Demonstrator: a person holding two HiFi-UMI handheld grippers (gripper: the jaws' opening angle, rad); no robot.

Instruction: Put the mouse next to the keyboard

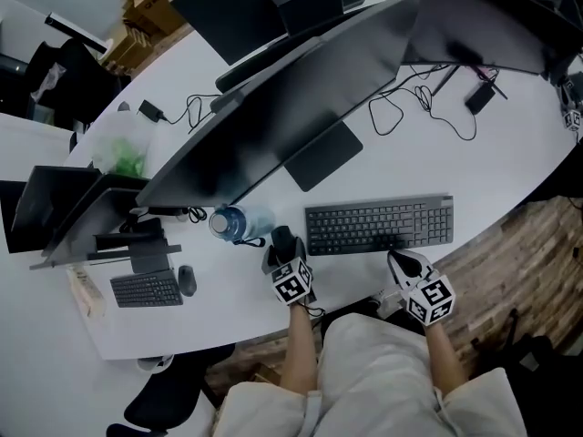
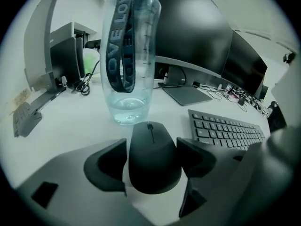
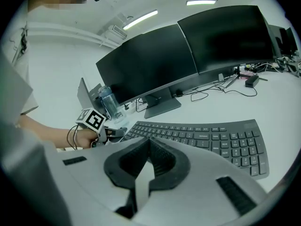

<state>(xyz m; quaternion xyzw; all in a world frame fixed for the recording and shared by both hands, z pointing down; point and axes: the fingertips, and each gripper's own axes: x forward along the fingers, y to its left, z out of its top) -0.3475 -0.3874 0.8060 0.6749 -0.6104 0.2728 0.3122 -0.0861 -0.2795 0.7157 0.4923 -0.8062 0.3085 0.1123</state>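
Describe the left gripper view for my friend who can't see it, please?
A rounded black computer mouse lies on a white desk between the open jaws of the left gripper. Just behind it stands a clear plastic water bottle with a dark strap, and a dark grey flat keyboard lies to the right.

The person wears pale beige shorts point(image 1: 383, 371) and a white short sleeve point(image 3: 19, 95). The left gripper point(image 1: 283, 241) and the right gripper point(image 1: 398, 258) each have a light grey shell with black jaw pads. Each carries a white cube point(image 1: 292, 285) printed with black square markers. A thin dark cable point(image 3: 70, 134) loops beside the left wrist.
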